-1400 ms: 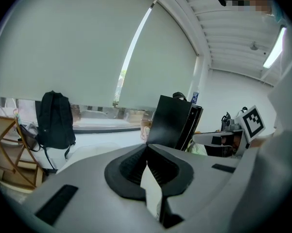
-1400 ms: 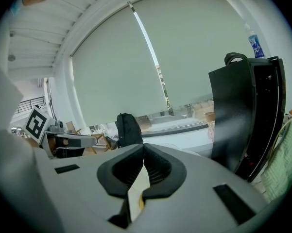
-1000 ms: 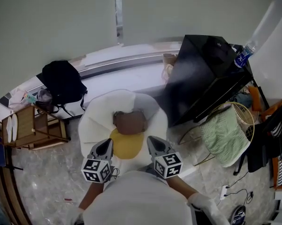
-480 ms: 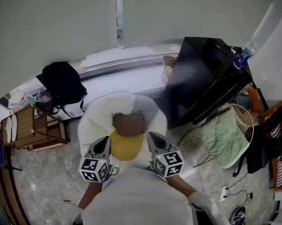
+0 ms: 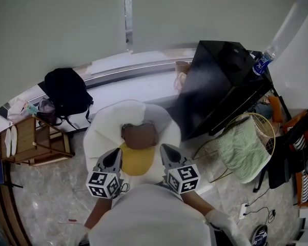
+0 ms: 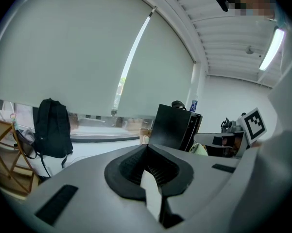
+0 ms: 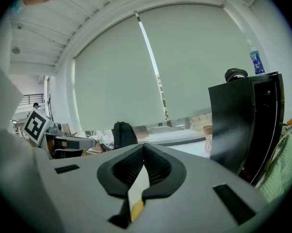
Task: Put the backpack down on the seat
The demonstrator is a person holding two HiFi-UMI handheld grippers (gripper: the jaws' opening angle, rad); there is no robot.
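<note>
Left gripper (image 5: 116, 152), right gripper (image 5: 164, 148): jaws pressed together, empty; white seat (image 5: 105, 124) just ahead, plain in head view only; backpack (image 5: 66, 91) at window ledge's (image 5: 138, 83) left end, every view.

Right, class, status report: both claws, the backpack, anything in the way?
Left claw shut, empty; right claw shut, empty. Backpack by window ledge, not on seat. Yellow cushion, brown cushion on seat.

Drawn pale blinds (image 5: 56, 19), seemingly marble floor (image 5: 46, 199)

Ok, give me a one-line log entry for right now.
left gripper: shut, empty | right gripper: shut, empty | backpack: upright against window, unheld | white chair: just ahead of both grippers
</note>
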